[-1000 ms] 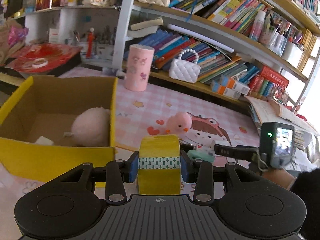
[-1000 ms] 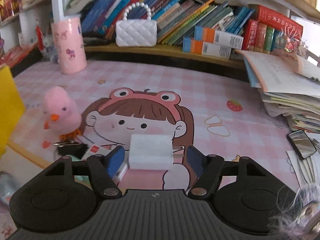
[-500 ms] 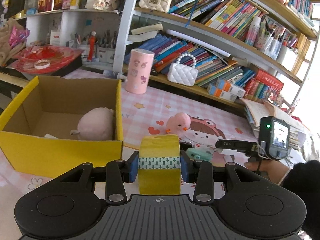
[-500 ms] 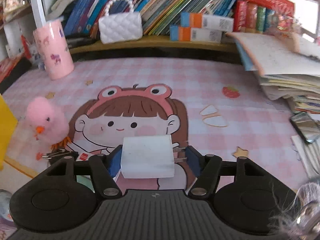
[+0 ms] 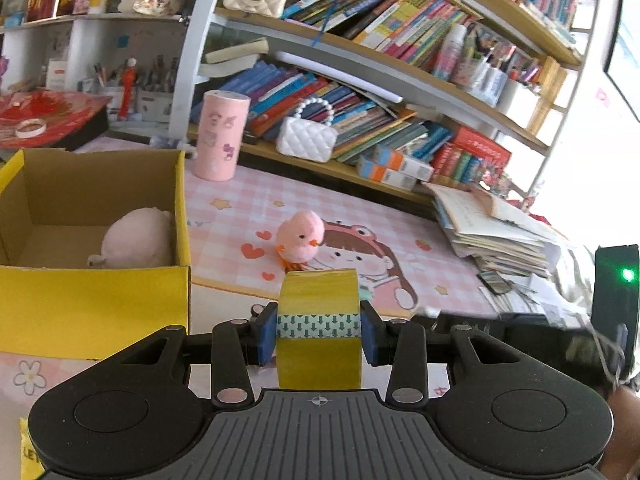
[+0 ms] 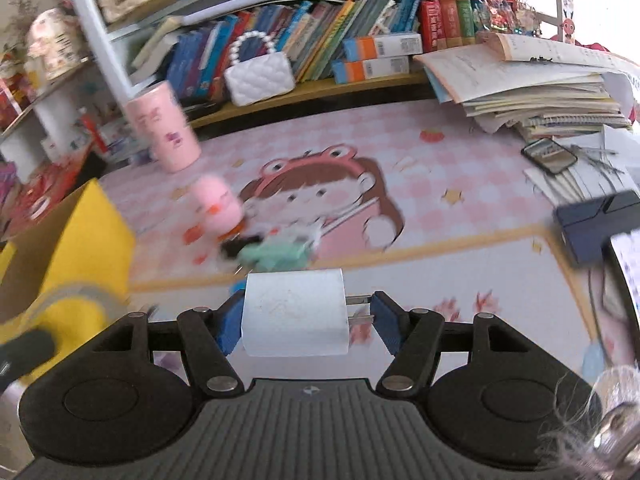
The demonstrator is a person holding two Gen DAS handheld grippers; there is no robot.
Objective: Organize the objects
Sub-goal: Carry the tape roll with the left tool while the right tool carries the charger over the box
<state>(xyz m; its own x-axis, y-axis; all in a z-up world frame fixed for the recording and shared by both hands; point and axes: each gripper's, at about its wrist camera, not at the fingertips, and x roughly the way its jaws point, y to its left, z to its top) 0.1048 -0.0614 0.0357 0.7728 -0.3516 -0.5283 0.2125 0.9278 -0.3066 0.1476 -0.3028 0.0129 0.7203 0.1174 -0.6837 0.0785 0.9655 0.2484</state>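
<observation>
**Both grippers loaded; box to the left**

The left gripper (image 5: pixel 319 330) is closed narrowly on one roll of yellow tape (image 5: pixel 319 326), gripped across its width with the roll standing on edge. The right gripper (image 6: pixel 306 314) is clamped at a medium width on one white charger plug (image 6: pixel 294 312): the left pad bears on the body, the right pad on the tips of its two metal prongs.

Handling, as judged: the tape roll is light and stiff, with a smooth wrap that may slip; the flat side faces are the correct holding points. The plug is light, hard and glossy. A hold through the prongs is less secure, so the flat body faces are preferred.

One yellow cardboard box (image 5: pixel 182 216) stands to the left, with one pink plush toy (image 5: pixel 136 240) inside. On the pink mat (image 5: pixel 240 208) are counted one pink chick (image 5: pixel 300 238), one pink cylinder (image 5: pixel 220 136) and one mint-green item (image 6: pixel 276 258), blurred.
</observation>
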